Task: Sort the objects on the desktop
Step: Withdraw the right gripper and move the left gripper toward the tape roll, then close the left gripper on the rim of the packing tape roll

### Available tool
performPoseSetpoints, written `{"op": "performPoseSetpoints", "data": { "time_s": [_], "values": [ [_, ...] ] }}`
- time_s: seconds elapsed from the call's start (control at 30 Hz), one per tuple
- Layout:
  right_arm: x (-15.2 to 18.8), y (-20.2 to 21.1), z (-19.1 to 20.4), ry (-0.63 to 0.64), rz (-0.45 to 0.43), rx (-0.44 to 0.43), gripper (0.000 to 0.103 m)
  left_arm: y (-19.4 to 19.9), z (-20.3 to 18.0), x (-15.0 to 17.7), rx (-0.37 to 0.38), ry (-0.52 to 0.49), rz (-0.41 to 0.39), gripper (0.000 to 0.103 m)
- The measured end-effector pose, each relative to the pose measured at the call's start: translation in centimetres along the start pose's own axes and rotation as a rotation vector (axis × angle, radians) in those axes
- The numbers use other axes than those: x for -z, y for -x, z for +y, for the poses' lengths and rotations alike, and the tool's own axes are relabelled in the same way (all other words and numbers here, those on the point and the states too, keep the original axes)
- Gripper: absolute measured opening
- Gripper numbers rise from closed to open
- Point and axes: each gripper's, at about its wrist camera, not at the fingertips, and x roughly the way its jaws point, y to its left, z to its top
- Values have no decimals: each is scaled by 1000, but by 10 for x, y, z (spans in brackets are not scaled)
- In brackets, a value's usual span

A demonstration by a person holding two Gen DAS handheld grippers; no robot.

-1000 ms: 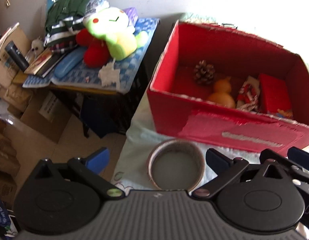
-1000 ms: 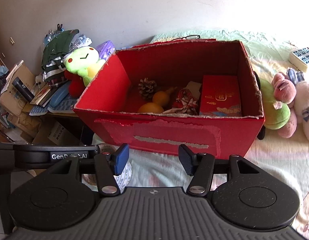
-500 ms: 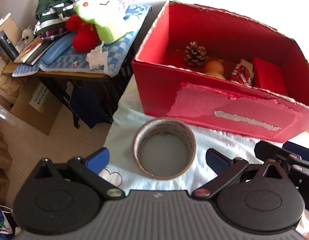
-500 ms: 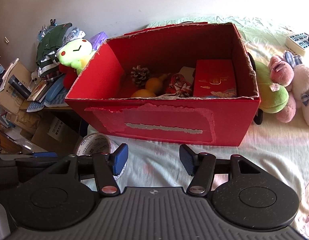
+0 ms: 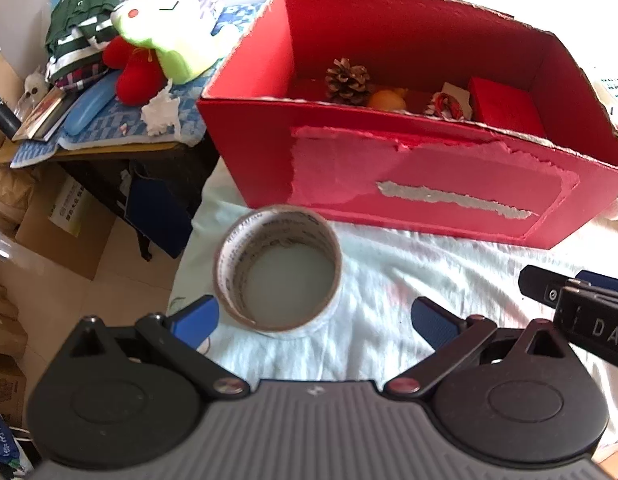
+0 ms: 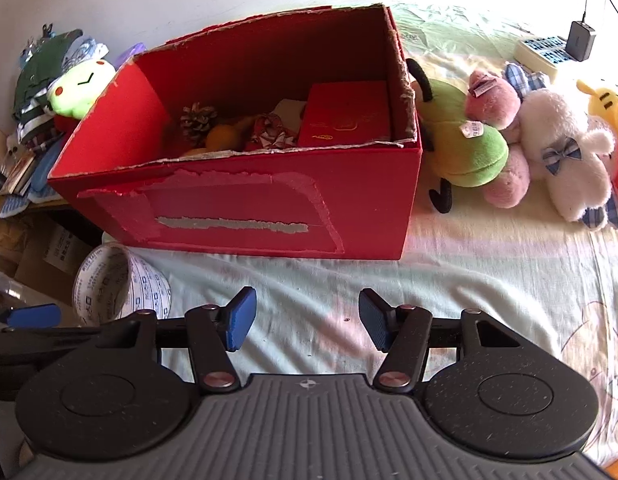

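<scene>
A roll of clear tape point(image 5: 277, 268) lies flat on the pale sheet, just ahead of my left gripper point(image 5: 315, 318), whose blue pads stand wide open with the roll nearer the left one and not touched. The same tape roll point(image 6: 121, 286) shows at the left of the right wrist view. My right gripper point(image 6: 307, 322) is open over bare sheet with nothing between its pads. Behind both stands a torn red cardboard box point(image 5: 429, 196) point(image 6: 245, 208) holding a pine cone point(image 5: 346, 81), an orange gourd point(image 6: 225, 136) and a small red box point(image 6: 347, 120).
Plush toys point(image 6: 509, 140) lie right of the box on the bed. Left of the bed's edge a low table point(image 5: 109, 148) carries a green plush, clothes and books, with cardboard boxes point(image 5: 61, 224) on the floor below. A charger and white tray point(image 6: 549, 50) sit far right.
Both grippers have sunk and tipped further down toward the sheet. The tape roll now sits farther ahead of the left gripper's pads, and the box has shifted up in both views.
</scene>
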Motion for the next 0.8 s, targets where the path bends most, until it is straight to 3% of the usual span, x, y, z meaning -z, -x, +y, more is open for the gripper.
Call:
{"op": "performPoseSetpoints", "data": {
  "time_s": [0.2,0.33,0.5,0.63,0.8],
  "values": [
    [0,4,-6,60,11,-40,60,0,-9,5,-28,12,15,101],
    [-1,5,-9,74,5,-97,60,-2,0,10,3,83,41,96],
    [-3,-1,2,80,32,-155,55,0,16,17,-27,128,15,96],
    [-4,-4,19,94,33,-195,55,-3,35,22,8,176,27,96],
    [-8,-9,41,108,22,-245,54,-5,68,23,74,268,23,88]
  ]
}}
